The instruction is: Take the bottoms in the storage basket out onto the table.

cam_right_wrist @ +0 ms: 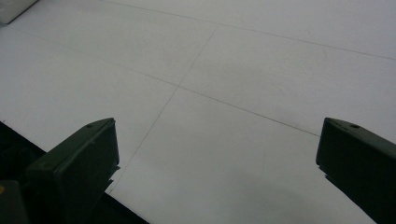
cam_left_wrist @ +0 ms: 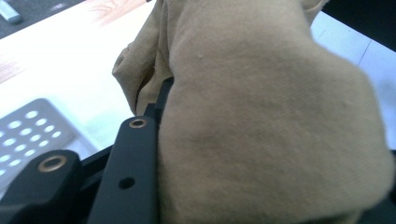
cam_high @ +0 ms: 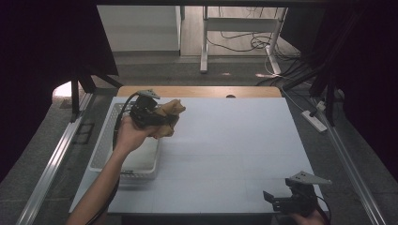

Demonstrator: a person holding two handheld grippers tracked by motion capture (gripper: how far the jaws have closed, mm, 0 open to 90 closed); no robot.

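We note the left gripper (cam_high: 159, 119) clamped on the tan cloth (cam_high: 170, 117), bunched and held above the white basket's (cam_high: 105, 140) far right corner. Right gripper (cam_high: 281, 201), jaws apart, sits well apart from the basket; left hand nearer.

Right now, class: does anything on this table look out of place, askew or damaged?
Nothing stands out. The tan cloth is bunched up, but only because the left hand-held gripper holds it above the white basket. The white table looks clean.

Cloth (cam_high: 170, 117) held above the basket's (cam_high: 104, 140) far right corner, basket on table's (cam_high: 225, 154) left side
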